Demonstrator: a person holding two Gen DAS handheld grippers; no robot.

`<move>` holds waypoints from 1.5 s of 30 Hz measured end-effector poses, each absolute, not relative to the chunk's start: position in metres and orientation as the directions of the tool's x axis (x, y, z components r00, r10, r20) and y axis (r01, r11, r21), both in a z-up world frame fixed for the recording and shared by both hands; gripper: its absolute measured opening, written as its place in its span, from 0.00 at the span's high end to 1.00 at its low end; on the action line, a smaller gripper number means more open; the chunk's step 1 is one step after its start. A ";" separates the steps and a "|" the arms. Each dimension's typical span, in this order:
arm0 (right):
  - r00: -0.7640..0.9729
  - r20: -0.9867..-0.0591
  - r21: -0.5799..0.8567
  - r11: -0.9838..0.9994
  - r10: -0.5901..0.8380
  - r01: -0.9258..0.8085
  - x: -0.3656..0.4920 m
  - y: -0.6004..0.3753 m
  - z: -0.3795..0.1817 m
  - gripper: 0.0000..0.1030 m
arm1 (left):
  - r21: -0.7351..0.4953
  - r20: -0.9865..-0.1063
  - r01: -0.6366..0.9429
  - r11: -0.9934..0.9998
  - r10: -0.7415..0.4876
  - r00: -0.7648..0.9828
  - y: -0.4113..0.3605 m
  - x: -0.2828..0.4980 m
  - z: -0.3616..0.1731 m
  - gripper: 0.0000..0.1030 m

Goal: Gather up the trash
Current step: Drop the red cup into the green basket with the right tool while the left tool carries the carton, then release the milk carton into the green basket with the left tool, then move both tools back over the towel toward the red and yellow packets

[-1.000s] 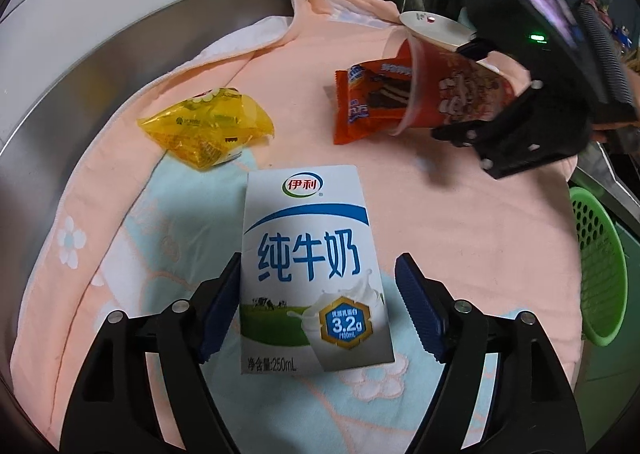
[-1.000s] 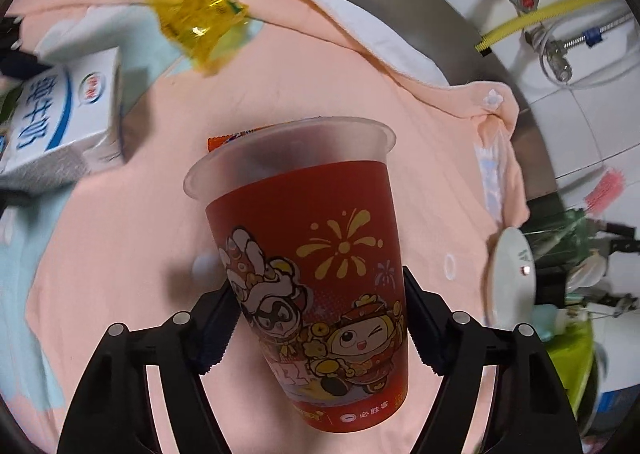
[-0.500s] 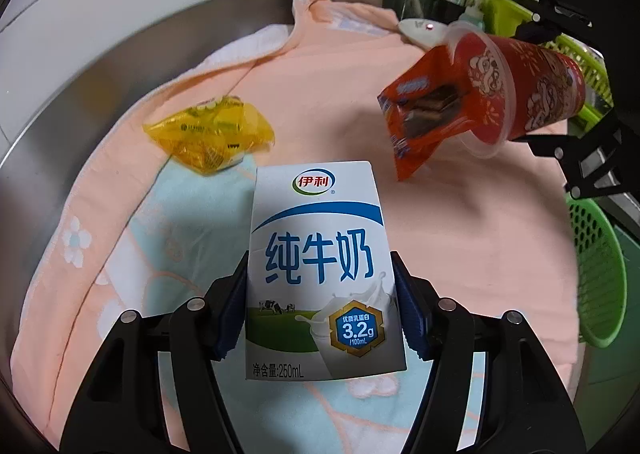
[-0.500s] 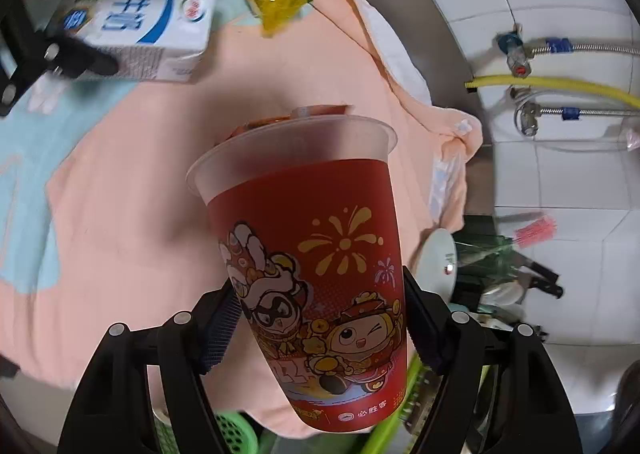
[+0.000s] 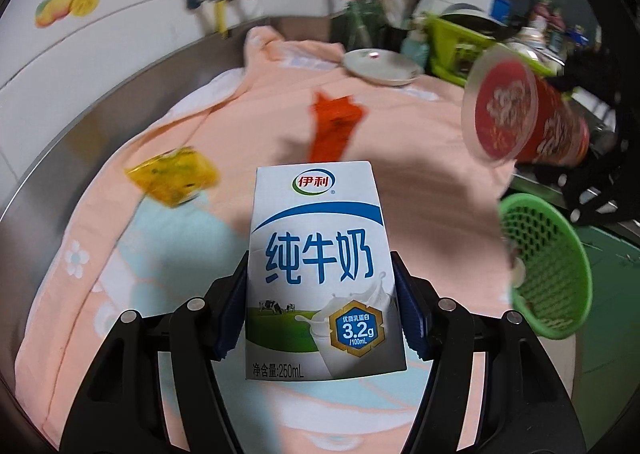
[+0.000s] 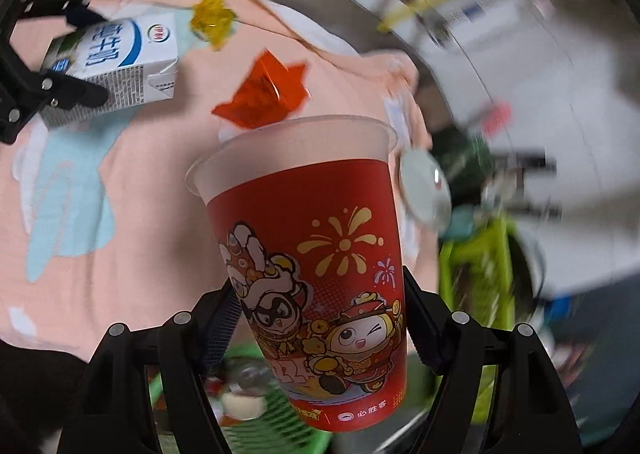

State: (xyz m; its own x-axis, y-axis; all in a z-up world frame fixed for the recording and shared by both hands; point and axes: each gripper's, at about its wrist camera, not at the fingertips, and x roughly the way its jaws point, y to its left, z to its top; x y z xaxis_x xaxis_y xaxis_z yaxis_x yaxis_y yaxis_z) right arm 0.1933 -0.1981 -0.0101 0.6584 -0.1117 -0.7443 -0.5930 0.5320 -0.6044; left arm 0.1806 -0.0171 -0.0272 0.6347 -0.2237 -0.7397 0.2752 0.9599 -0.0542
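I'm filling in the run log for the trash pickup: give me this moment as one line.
left gripper: shut on milk carton | right gripper: shut on red cup | left on towel: yellow wrapper, orange wrapper | green basket nearby

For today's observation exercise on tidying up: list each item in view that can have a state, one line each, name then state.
milk carton: gripped by the left gripper, lifted off the towel
red cup: gripped by the right gripper, held up, empty
orange wrapper: loose, crumpled
yellow wrapper: lying on the towel
green basket: already holding some trash
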 end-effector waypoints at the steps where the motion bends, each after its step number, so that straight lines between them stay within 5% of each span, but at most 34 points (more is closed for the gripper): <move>1: 0.642 -0.758 -0.575 0.584 -0.115 -0.573 0.186 -0.213 -0.013 0.31 | -0.056 -0.736 0.290 0.955 -0.236 0.634 -0.024 0.177 -0.025 0.39; 15: 0.498 -0.859 -0.244 0.949 -0.115 -0.201 0.133 -0.374 -0.074 0.30 | -0.084 -0.732 0.519 0.851 -0.406 0.547 -0.166 0.145 -0.023 0.39; 21: 0.537 -0.841 -0.115 0.991 -0.058 -0.073 0.114 -0.412 -0.087 0.16 | -0.092 -0.759 0.575 0.813 -0.431 0.488 -0.217 0.135 -0.042 0.38; 35: 0.669 -0.739 -0.049 0.997 -0.076 0.059 0.069 -0.460 -0.055 0.14 | -0.103 -0.806 0.670 0.735 -0.457 0.377 -0.297 0.117 -0.075 0.37; 39: 0.677 -0.732 -0.029 0.997 -0.071 0.074 0.060 -0.466 -0.053 0.14 | -0.105 -0.806 0.677 0.729 -0.461 0.371 -0.305 0.115 -0.079 0.23; 45: 0.677 -0.733 -0.028 0.998 -0.063 0.062 0.058 -0.459 -0.055 0.14 | -0.097 -0.800 0.670 0.736 -0.458 0.388 -0.294 0.115 -0.076 0.23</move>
